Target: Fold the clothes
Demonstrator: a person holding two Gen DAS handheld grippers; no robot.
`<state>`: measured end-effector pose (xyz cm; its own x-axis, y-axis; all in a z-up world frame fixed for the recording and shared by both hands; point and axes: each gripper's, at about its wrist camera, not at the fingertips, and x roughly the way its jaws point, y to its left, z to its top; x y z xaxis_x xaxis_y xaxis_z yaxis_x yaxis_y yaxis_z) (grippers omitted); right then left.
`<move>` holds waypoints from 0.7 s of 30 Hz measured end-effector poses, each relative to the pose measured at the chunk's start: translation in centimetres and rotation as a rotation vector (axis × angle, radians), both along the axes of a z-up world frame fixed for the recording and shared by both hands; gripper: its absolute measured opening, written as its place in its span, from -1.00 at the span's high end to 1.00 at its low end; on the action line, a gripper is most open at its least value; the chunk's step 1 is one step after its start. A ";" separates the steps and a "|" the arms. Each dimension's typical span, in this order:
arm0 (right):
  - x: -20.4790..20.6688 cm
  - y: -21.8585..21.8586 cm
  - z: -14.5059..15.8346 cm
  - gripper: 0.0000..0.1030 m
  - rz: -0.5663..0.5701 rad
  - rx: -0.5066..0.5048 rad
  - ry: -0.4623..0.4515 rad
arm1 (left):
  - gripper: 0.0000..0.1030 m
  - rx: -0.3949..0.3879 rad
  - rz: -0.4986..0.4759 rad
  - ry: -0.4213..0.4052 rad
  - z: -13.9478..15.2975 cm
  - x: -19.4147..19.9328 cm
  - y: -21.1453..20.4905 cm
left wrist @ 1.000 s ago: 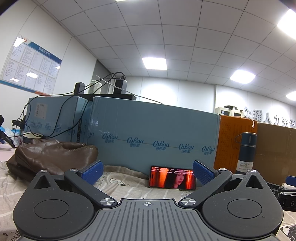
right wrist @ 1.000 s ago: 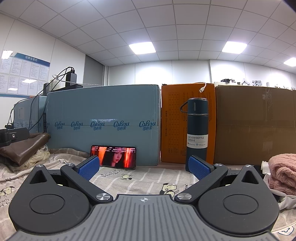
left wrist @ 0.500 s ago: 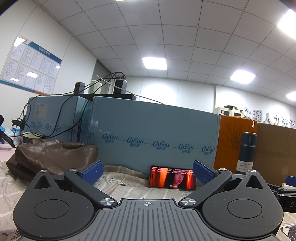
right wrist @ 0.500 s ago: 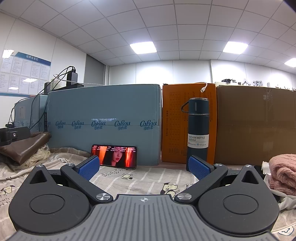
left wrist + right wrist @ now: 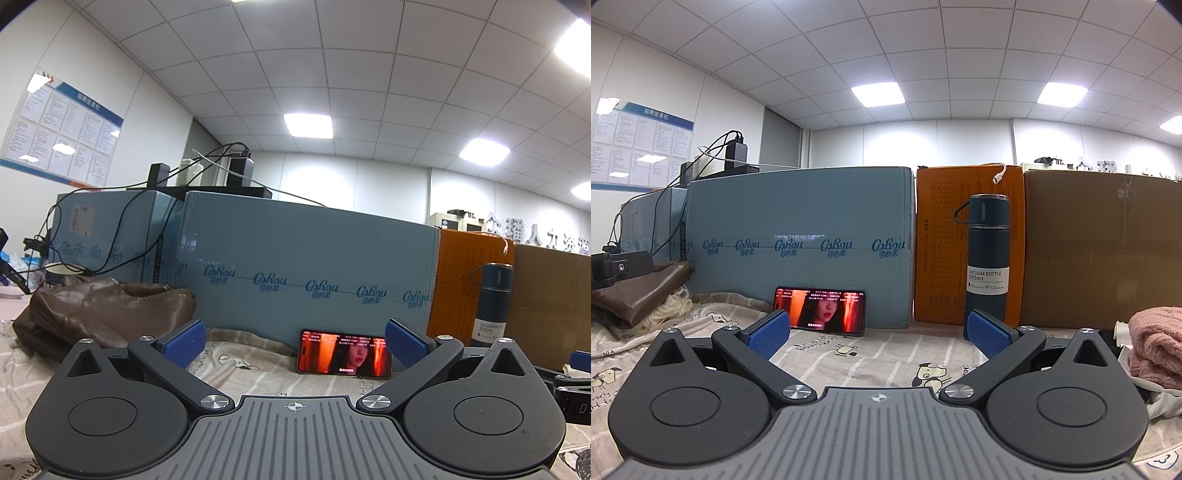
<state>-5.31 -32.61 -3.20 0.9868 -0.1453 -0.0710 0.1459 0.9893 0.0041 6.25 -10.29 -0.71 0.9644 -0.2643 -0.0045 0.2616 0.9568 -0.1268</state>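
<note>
While low over the sheet | left tool wide open, empty | right tool wide open, empty | pink sweater at right.

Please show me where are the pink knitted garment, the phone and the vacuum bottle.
pink knitted garment [image 5: 1156, 347], right wrist view, on its folded knit.
phone [image 5: 820, 310], right wrist view, on its lit screen.
vacuum bottle [image 5: 988, 258], right wrist view, on its dark body.
</note>
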 end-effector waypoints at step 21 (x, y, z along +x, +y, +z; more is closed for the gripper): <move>0.1 0.2 -0.1 -1.00 0.008 -0.015 0.000 | -1.00 -0.002 0.006 -0.034 0.1 -0.6 -0.1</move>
